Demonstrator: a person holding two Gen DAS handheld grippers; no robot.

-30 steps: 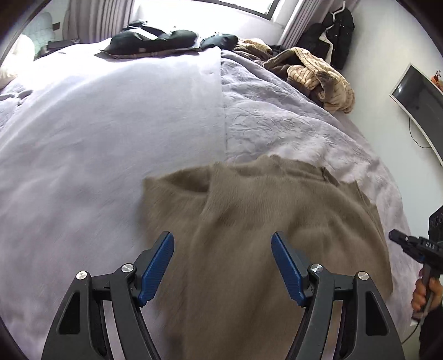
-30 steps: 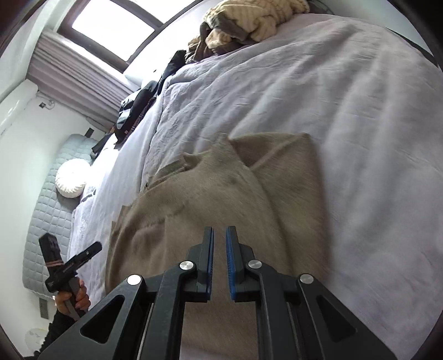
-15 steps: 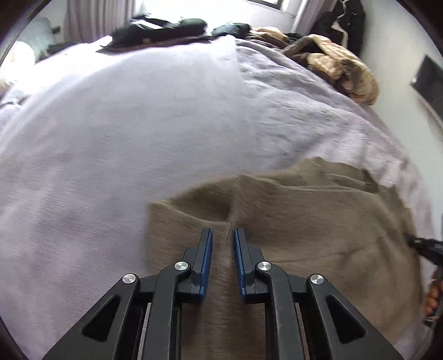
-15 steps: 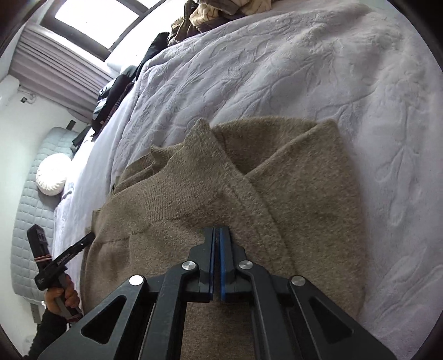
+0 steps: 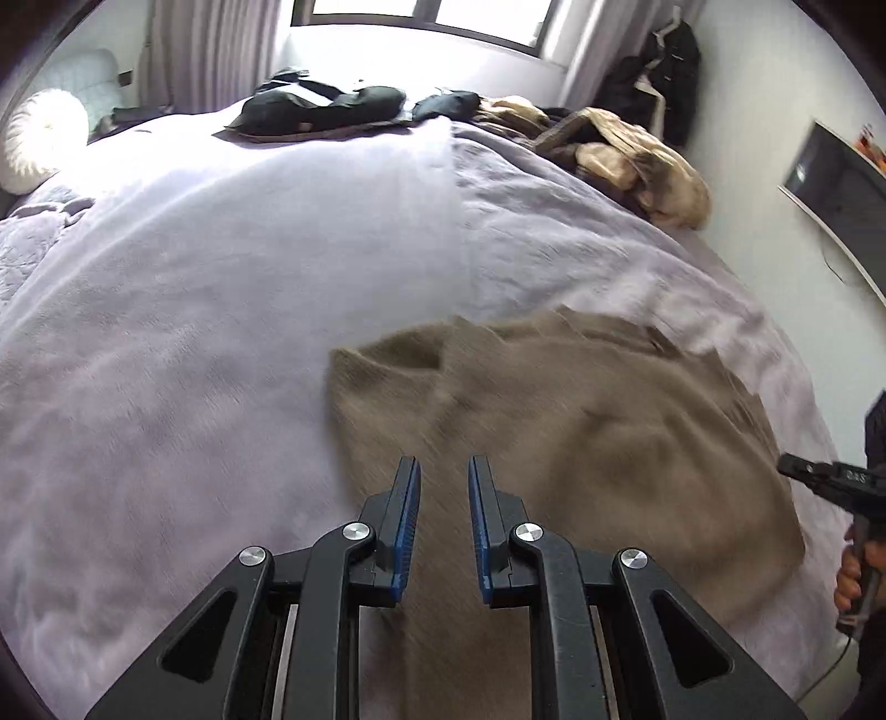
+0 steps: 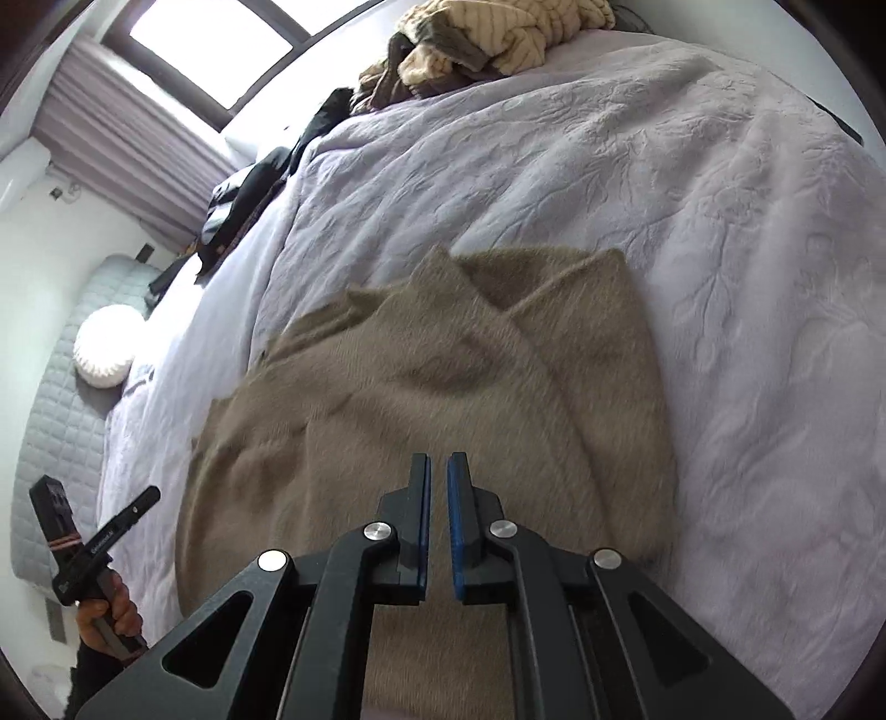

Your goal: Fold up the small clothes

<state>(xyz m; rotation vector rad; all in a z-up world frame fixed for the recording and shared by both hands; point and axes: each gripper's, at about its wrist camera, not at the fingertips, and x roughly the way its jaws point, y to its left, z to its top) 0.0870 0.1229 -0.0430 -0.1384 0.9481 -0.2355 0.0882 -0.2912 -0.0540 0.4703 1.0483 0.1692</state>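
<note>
Pale lilac bedding covered the wide bed, with a window at the top of the left wrist view and a heap of tan and dark clothes at the upper right. Lower centre to right in that view lay the brown sweater, blurred, spread on the cover with one side folded over. Low in the frame, the left gripper had narrowed to a slim gap, cloth seeming to run up between its blue pads. In the right wrist view the right gripper was nearly closed at the sweater's near edge; whether it pinched cloth could not be told.
</note>
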